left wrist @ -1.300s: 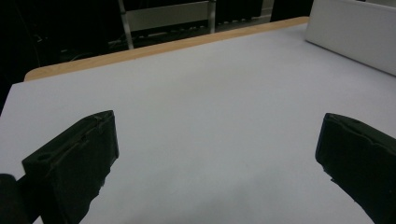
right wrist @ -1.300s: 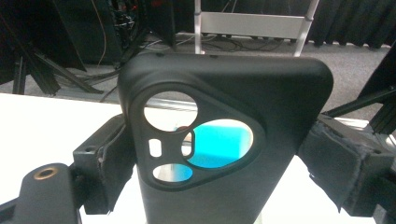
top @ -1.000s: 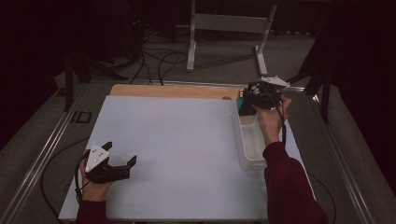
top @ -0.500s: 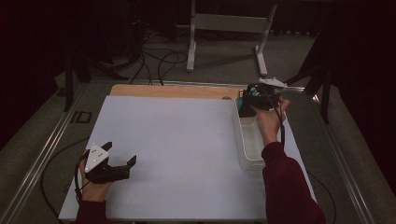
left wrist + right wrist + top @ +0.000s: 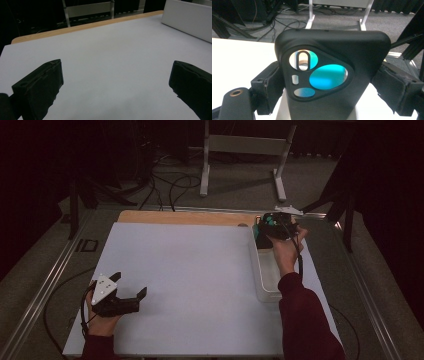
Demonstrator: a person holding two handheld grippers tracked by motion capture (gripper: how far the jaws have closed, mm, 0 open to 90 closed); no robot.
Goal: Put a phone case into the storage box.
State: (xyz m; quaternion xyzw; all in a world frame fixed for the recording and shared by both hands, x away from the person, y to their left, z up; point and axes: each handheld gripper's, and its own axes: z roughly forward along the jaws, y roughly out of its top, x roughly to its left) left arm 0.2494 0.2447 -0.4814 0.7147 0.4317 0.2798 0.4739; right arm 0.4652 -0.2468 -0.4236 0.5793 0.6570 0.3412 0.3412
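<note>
Pinching a phone case (image 5: 332, 75), right tongs (image 5: 274, 226) hover over seemingly empty bin (image 5: 266, 292); left tongs (image 5: 131, 292) spread.

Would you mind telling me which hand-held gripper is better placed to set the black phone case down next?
The right hand-held gripper: its jaws are already shut on the black phone case, above the far end of the clear bin. The left hand-held gripper rests open, across the white mat.

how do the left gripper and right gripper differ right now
The left gripper has its jaws spread wide with nothing between them; the right gripper is clamped on a black phone case. The left gripper sits low at the table's near left; the right gripper is over the clear bin's far end. Both have black jaws.
</note>
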